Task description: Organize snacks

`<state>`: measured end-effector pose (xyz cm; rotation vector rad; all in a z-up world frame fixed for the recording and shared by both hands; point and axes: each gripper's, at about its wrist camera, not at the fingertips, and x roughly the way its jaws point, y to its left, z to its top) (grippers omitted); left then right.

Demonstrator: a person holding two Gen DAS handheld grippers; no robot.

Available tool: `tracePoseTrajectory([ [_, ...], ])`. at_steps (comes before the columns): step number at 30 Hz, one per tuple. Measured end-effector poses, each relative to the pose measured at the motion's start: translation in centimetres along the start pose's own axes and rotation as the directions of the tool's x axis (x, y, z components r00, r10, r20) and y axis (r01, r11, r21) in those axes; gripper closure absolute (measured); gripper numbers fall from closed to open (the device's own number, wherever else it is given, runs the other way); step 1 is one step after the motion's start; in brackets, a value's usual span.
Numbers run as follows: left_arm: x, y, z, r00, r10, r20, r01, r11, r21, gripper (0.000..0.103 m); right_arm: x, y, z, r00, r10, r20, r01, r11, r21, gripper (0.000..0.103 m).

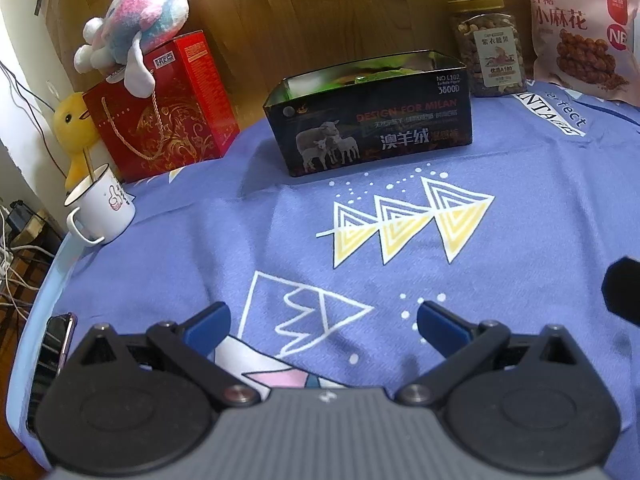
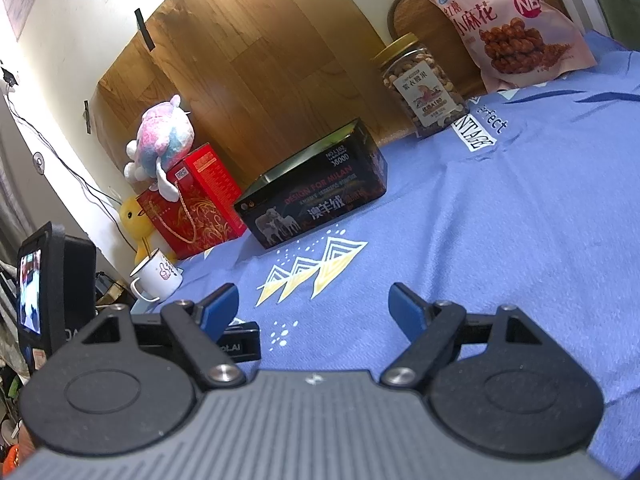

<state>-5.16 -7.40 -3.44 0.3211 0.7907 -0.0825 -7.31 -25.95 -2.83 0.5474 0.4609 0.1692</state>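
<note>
An open black box point(image 1: 372, 120) printed with sheep stands on the blue cloth at the back middle, with something green inside; it also shows in the right wrist view point(image 2: 316, 196). A clear nut jar point(image 1: 490, 46) with a gold lid stands to its right, also in the right wrist view point(image 2: 424, 84). A pink snack bag point(image 1: 580, 28) leans behind it, also in the right wrist view point(image 2: 508, 20). My left gripper point(image 1: 324, 326) is open and empty above the cloth. My right gripper point(image 2: 314, 312) is open and empty, to the right of the left one.
A red gift box point(image 1: 164, 112) with a plush toy point(image 1: 136, 32) on it stands at the back left, beside a yellow duck point(image 1: 74, 128) and a white mug point(image 1: 102, 204). A phone point(image 1: 52, 356) lies at the table's left edge. The left gripper's body point(image 2: 52, 300) shows in the right wrist view.
</note>
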Motion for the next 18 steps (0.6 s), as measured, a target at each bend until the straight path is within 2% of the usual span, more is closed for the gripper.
tracePoseTrajectory([
  [11,0.20,-0.08,0.25,1.000,-0.010,0.000,0.010,1.000,-0.002,0.000,0.11,-0.14,-0.03,1.000,-0.005,-0.005,0.005,1.000,0.011,0.019],
  [18,-0.63,0.04,0.60,0.996,-0.071,0.054,0.071,0.997,-0.009,0.000,0.03,-0.11,0.01,1.000,-0.015,0.006,0.015,1.000,-0.001,0.019],
])
